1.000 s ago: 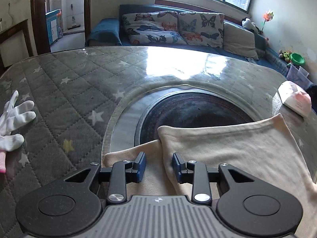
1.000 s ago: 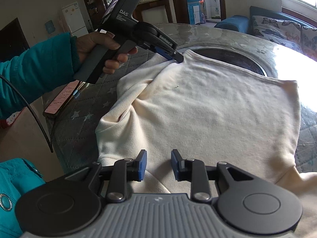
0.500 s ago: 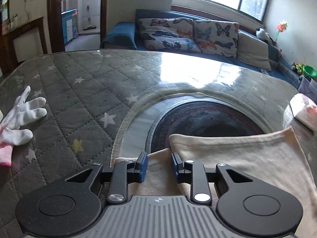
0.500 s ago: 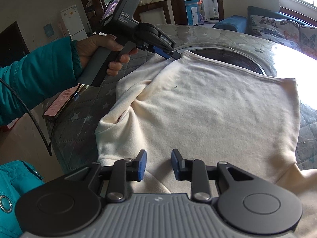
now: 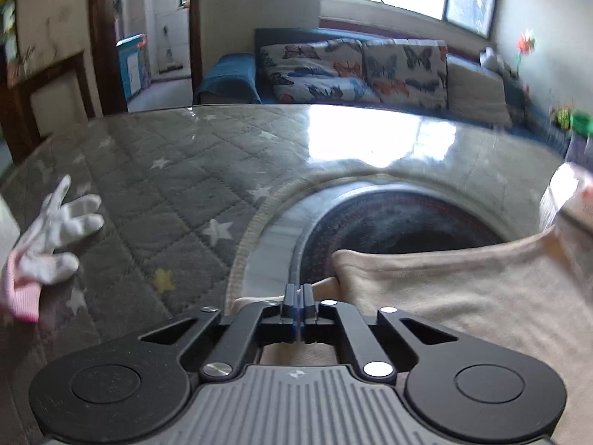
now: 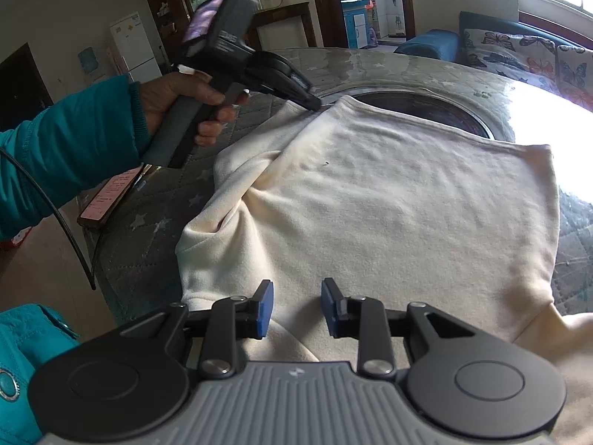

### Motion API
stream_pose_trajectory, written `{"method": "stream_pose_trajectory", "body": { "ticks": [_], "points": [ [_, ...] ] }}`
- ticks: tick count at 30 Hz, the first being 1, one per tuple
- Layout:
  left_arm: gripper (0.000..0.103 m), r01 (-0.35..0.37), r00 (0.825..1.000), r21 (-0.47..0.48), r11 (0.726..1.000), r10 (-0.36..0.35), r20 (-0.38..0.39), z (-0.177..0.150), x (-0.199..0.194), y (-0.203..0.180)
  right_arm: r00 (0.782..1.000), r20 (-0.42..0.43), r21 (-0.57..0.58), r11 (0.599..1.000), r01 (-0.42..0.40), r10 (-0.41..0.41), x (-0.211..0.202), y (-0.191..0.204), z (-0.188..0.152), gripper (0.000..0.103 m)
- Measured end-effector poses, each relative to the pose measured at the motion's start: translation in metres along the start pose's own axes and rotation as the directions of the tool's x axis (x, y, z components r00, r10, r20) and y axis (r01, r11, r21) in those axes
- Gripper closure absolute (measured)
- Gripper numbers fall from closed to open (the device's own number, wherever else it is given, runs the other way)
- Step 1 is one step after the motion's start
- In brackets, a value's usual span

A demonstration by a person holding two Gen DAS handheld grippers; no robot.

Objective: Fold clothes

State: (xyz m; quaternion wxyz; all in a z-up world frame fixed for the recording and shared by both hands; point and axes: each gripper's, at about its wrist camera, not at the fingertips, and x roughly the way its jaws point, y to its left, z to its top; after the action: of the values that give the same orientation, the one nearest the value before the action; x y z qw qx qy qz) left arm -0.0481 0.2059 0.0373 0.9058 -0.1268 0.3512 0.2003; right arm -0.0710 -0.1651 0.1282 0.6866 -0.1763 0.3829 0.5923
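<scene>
A cream garment (image 6: 400,200) lies spread on a round table with a grey star-quilted cover (image 5: 155,200). It also shows in the left wrist view (image 5: 463,296). My left gripper (image 5: 297,296) is shut on the garment's far left corner and holds it slightly raised; it appears in the right wrist view (image 6: 311,102) pinching that corner. My right gripper (image 6: 296,307) is open just above the garment's near edge, beside a bunched sleeve (image 6: 218,244).
A white glove with a pink cuff (image 5: 48,237) lies on the table at the left. A phone (image 6: 111,196) lies near the table's left edge. A dark round inset (image 5: 400,222) sits at the table's centre. A white box (image 5: 563,193) stands at the right. A sofa stands behind.
My left gripper has closed on the garment's far corner and lifted it slightly. My right gripper has stayed open in place.
</scene>
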Motion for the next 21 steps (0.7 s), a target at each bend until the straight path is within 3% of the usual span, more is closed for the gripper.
{"method": "stream_pose_trajectory", "body": {
  "ticks": [4,8,14,21],
  "points": [
    [0.103,0.026,0.996,-0.072,0.997,-0.020,0.086,-0.001,-0.041,0.033,1.000,0.002,-0.001,1.000,0.010,-0.010,0.001,0.001,0.000,0.075],
    [0.103,0.081,0.993,-0.088,0.993,-0.073,0.091,0.001,-0.062,0.053,1.000,0.004,-0.004,1.000,0.008,-0.008,0.001,0.003,-0.001,0.068],
    [0.100,0.097,0.995,0.089,0.991,-0.099,0.023,-0.003,-0.037,0.010,1.000,0.004,-0.012,1.000,0.019,-0.019,0.002,0.007,0.000,0.066],
    [0.098,0.076,0.997,0.182,0.980,-0.074,-0.018,-0.005,0.004,-0.023,1.000,0.008,0.001,1.000,0.008,-0.008,0.001,0.005,-0.001,0.065]
  ]
}}
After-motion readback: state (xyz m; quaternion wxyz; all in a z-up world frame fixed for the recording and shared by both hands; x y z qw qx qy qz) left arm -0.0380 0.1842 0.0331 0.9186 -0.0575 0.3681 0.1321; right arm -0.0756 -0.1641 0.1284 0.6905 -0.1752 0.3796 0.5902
